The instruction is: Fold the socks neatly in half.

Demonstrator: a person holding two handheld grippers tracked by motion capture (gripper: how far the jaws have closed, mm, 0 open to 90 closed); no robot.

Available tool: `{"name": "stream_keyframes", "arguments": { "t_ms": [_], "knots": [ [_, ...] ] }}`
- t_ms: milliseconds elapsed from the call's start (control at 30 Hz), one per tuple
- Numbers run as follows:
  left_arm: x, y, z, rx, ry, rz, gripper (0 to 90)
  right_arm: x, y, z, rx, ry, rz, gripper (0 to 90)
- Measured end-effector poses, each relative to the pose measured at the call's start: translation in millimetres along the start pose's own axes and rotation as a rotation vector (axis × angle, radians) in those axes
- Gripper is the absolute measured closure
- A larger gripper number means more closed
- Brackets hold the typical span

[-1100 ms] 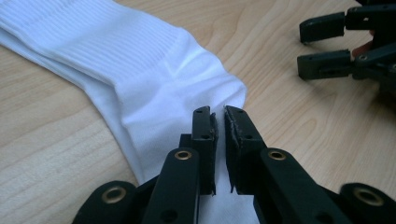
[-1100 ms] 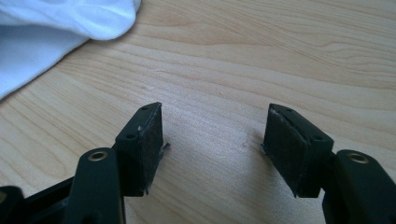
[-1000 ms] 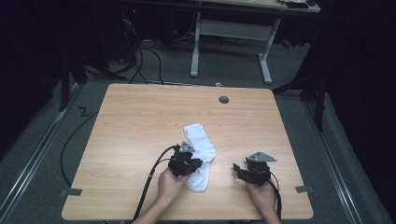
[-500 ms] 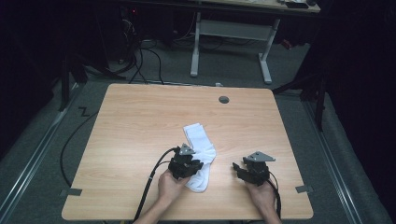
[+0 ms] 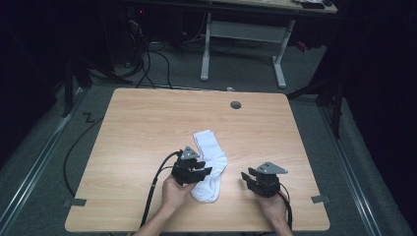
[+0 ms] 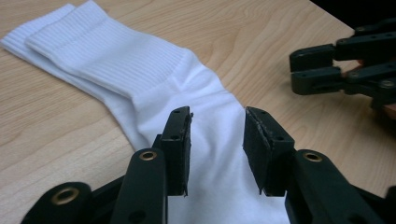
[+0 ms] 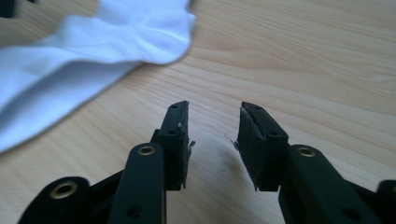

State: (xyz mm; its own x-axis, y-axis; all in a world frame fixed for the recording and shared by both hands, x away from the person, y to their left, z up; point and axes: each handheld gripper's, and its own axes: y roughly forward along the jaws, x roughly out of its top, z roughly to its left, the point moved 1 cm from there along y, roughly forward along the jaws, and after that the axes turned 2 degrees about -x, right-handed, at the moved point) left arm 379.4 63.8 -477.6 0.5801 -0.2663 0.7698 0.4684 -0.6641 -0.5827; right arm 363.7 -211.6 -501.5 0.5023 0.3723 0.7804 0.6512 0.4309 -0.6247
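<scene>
- We see white socks (image 5: 209,162) lying near the table (image 5: 147,123) front edge.
- Left gripper (image 6: 217,140) over the socks, jaws apart, gripping nothing.
- Right gripper (image 7: 212,135) beside them over bare wood, jaws released.

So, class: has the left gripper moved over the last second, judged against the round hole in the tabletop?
No. The left gripper sits over the white sock, placed as before relative to the round hole.

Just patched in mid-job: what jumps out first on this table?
White socks lie stacked near the front middle of the wooden table. The left gripper hangs open over their foot end, and the right gripper is open over bare wood to their right.
</scene>
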Motion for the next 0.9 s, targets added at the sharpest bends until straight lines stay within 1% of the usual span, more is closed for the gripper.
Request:
{"name": "stream_keyframes", "arguments": {
  "t_ms": [33,67,100,133,167,200,233,267,300,333,367,400,433,467,500,533,600,633,700,733,767,833,867,900],
  "knots": [
    [0.1,1.9,2.1,0.007,-0.002,0.004,61.9,1.7,-1.8,4.0,0.008,-0.01,-0.015,66.2],
    [0.3,4.3,4.0,0.011,-0.008,0.006,61.9,3.4,-4.1,8.9,0.013,-0.025,-0.042,66.9],
    [1.2,10.6,6.4,0.027,-0.004,0.02,61.8,7.8,-7.1,18.6,0.038,-0.055,-0.081,68.0],
    [1.7,14.0,7.1,0.041,0.007,0.029,61.9,10.7,-7.8,23.7,0.051,-0.062,-0.091,68.4],
    [1.7,14.0,7.1,0.041,0.007,0.029,62.0,10.7,-7.8,23.7,0.051,-0.062,-0.091,68.4],
    [1.9,17.2,8.0,0.05,0.011,0.037,62.0,13.6,-7.9,28.8,0.067,-0.075,-0.105,68.6],
    [2.2,19.7,9.3,0.053,0.01,0.045,62.1,16.6,-7.8,34.4,0.084,-0.084,-0.111,68.6],
    [2.6,22.8,11.9,0.063,0.004,0.052,62.3,22.6,-5.9,46.0,0.119,-0.113,-0.115,68.7],
    [2.6,22.8,11.9,0.063,0.004,0.052,62.3,22.6,-5.9,46.0,0.119,-0.113,-0.115,68.7],
    [3.1,23.8,15.0,0.067,-0.007,0.051,62.3,27.5,-2.7,57.7,0.16,-0.134,-0.108,68.6],
    [3.1,23.8,15.0,0.067,-0.007,0.051,62.4,27.5,-2.7,57.7,0.16,-0.134,-0.108,68.6],
    [3.6,24.0,16.3,0.074,-0.012,0.048,62.4,30.9,2.2,69.0,0.195,-0.158,-0.092,68.1],
    [3.6,24.0,16.3,0.074,-0.012,0.048,62.5,30.9,2.2,69.0,0.195,-0.158,-0.092,68.1],
    [3.6,24.0,16.6,0.075,-0.013,0.049,62.5,31.4,5.2,74.0,0.207,-0.169,-0.081,67.6],
    [3.3,24.0,16.9,0.078,-0.01,0.053,62.5,31.1,11.9,81.3,0.23,-0.186,-0.054,65.9],
    [3.3,24.0,16.9,0.078,-0.01,0.053,62.5,31.1,11.9,81.3,0.23,-0.186,-0.054,65.9],
    [3.0,23.8,16.5,0.082,-0.004,0.059,62.4,29.3,16.9,85.4,0.243,-0.187,-0.024,63.6],
    [2.8,23.5,16.2,0.086,0.005,0.064,62.4,27.1,19.3,86.6,0.243,-0.183,-0.002,61.2],
    [2.6,23.4,16.0,0.087,0.008,0.065,62.4,25.4,19.9,86.4,0.236,-0.175,0.008,59.8],
    [2.4,23.4,15.5,0.093,0.018,0.07,62.4,22.3,20.0,84.9,0.234,-0.156,0.023,58.9],
    [2.1,23.6,15.4,0.095,0.02,0.071,62.4,20.7,20.5,84.1,0.237,-0.15,0.032,59.0],
    [1.8,23.9,15.3,0.095,0.019,0.07,62.2,19.2,21.5,83.8,0.241,-0.148,0.04,59.5],
    [1.3,24.2,15.2,0.099,0.021,0.071,62.0,16.3,22.4,84.7,0.244,-0.151,0.051,64.4],
    [0.0,24.1,14.9,0.102,0.023,0.07,61.9,15.4,22.9,85.4,0.248,-0.159,0.046,67.8]
  ]
}}
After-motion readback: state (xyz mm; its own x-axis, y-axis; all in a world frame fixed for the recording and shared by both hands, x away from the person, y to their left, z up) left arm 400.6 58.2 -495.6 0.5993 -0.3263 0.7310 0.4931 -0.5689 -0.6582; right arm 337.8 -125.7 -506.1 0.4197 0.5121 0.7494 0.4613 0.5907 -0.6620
